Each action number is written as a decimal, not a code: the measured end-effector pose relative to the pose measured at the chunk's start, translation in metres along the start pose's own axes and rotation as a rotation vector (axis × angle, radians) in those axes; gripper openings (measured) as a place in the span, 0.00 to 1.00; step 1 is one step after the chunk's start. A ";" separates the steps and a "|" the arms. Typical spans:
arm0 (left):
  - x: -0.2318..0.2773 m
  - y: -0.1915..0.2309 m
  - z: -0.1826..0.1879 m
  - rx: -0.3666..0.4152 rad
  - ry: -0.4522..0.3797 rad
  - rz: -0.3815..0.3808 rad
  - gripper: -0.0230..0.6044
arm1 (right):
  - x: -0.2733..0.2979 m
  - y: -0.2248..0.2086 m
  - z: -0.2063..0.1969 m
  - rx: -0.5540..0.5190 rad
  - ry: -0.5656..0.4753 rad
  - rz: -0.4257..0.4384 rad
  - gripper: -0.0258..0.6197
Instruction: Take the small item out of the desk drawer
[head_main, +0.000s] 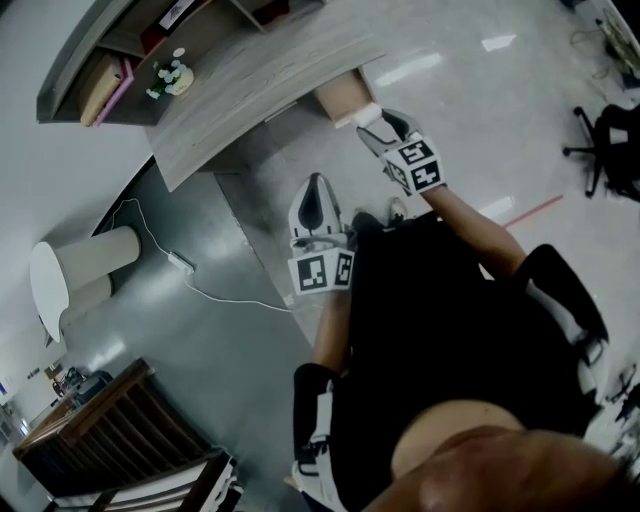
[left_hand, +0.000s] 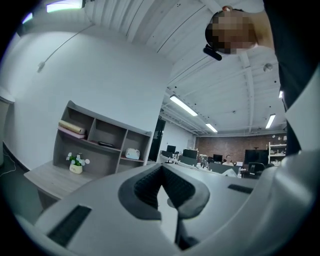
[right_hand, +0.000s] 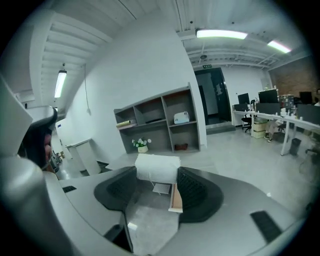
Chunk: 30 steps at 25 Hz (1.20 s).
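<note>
The right gripper (right_hand: 157, 176) is closed on the small white item (right_hand: 157, 167), a soft-looking roll or packet clamped crosswise between the dark ribbed pads, its ends reaching to both jaws. Past the item, that gripper's view looks down on the pulled-out drawer (right_hand: 175, 197) with its pale wooden side wall. In the head view the item sits at the outer end of this open drawer, just under the front edge of the grey wood-grain bench (head_main: 250, 90). I cannot tell whether it touches the drawer's rim or hangs just clear of it.

The left gripper (head_main: 316, 185) is held lower and nearer the person's body, well apart from the drawer. Its jaws are brought together at the tips and hold nothing — only a narrow wedge of light shows behind the pads in its own view.

At the back of the bench stands an open shelf unit (right_hand: 160, 120) with several compartments. A small pot of white flowers (right_hand: 143, 145) stands on the bench top in front of it, and a small pale box sits in one upper compartment. A white cable (head_main: 200, 290) trails over the grey floor (head_main: 230, 380) beside the bench, and a black office chair (head_main: 605, 140) stands at the right edge of the head view — far from both grippers.
</note>
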<state>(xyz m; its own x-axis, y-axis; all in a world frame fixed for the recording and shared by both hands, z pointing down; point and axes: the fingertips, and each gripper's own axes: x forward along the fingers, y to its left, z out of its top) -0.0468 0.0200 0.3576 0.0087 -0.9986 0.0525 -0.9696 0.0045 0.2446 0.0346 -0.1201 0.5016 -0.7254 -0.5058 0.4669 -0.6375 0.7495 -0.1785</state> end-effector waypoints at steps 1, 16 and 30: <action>-0.002 0.002 -0.001 -0.004 0.006 -0.004 0.03 | -0.008 0.005 0.006 0.001 -0.020 0.001 0.43; -0.025 0.012 0.002 0.031 0.018 -0.059 0.03 | -0.122 0.081 0.062 -0.037 -0.217 0.034 0.43; -0.023 0.021 -0.003 0.020 0.031 -0.106 0.03 | -0.124 0.105 0.059 -0.043 -0.226 0.032 0.43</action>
<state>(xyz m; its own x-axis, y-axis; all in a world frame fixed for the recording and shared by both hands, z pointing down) -0.0661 0.0436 0.3646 0.1188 -0.9912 0.0579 -0.9676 -0.1024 0.2309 0.0421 -0.0037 0.3736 -0.7879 -0.5604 0.2551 -0.6050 0.7818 -0.1510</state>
